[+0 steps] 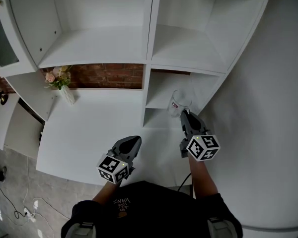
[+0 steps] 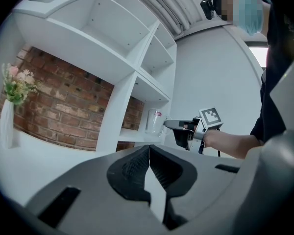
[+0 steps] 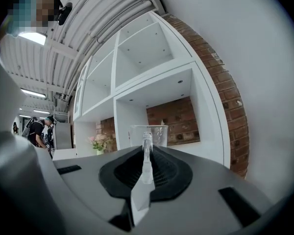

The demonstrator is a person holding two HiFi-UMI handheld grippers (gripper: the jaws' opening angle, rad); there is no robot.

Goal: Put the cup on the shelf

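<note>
A clear glass cup [image 1: 179, 103] with a red label stands at the front of the low right compartment of the white shelf [image 1: 161, 99]. My right gripper [image 1: 185, 116] is shut on the cup's handle [image 3: 146, 150], and the cup body [image 3: 148, 134] rises just past its jaws. The left gripper view shows the cup [image 2: 154, 120] on the shelf board with the right gripper [image 2: 174, 125] at its side. My left gripper [image 1: 131, 144] hangs over the white table [image 1: 89, 133] with its jaws closed and nothing between them [image 2: 149, 153].
A white vase of pink flowers [image 1: 62, 86] stands at the table's back left against a brick wall [image 1: 107, 75]. A vertical shelf divider [image 1: 146, 83] sits left of the cup. Upper shelf compartments [image 1: 94, 43] hold nothing. Cables [image 1: 25, 212] lie on the floor.
</note>
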